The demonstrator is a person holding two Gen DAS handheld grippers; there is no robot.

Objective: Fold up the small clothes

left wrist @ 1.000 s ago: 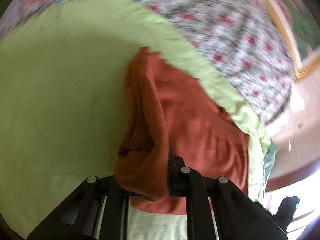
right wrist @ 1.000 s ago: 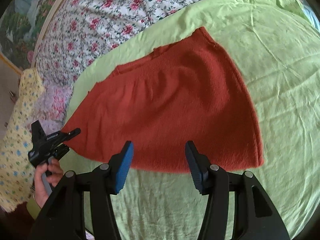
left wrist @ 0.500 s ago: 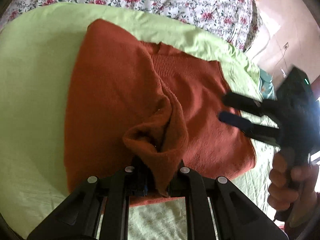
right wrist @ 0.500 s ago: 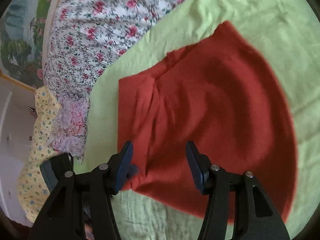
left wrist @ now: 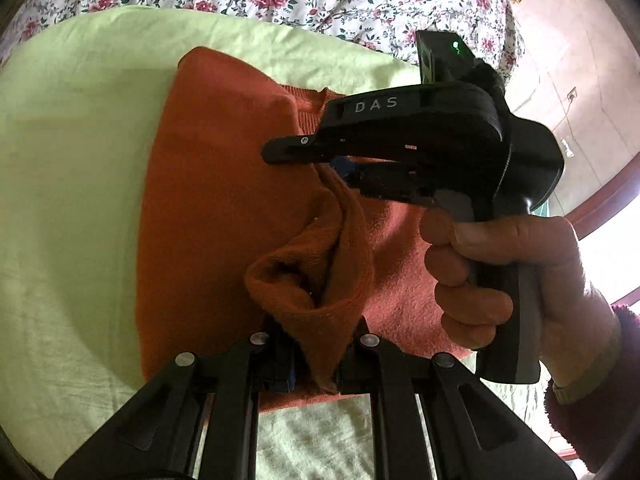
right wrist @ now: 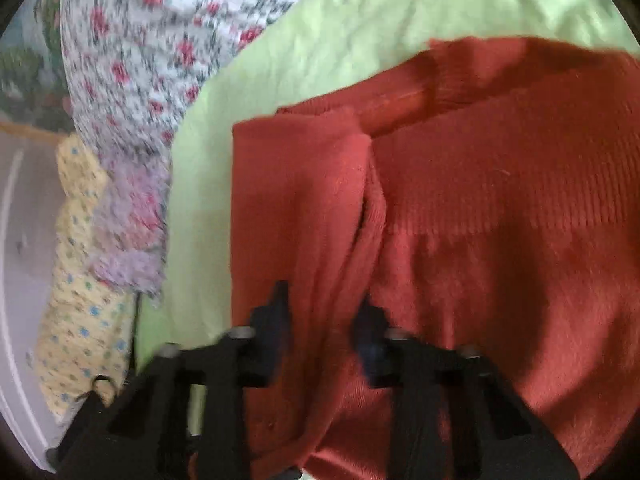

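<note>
Mid-fold, the left claw [left wrist: 316, 354] pinched the rust sweater [left wrist: 224, 200]; the right claw [right wrist: 320, 330], jaws apart, should grip next.

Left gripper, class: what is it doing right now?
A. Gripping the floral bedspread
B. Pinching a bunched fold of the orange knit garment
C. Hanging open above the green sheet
B: the left gripper is shut on a raised fold of the orange knit garment.

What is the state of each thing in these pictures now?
orange garment: partly folded, lying on green sheet.
left gripper: shut on a bunched fold of it.
right gripper: closing around the garment's fold; blurred, grip unclear.
</note>
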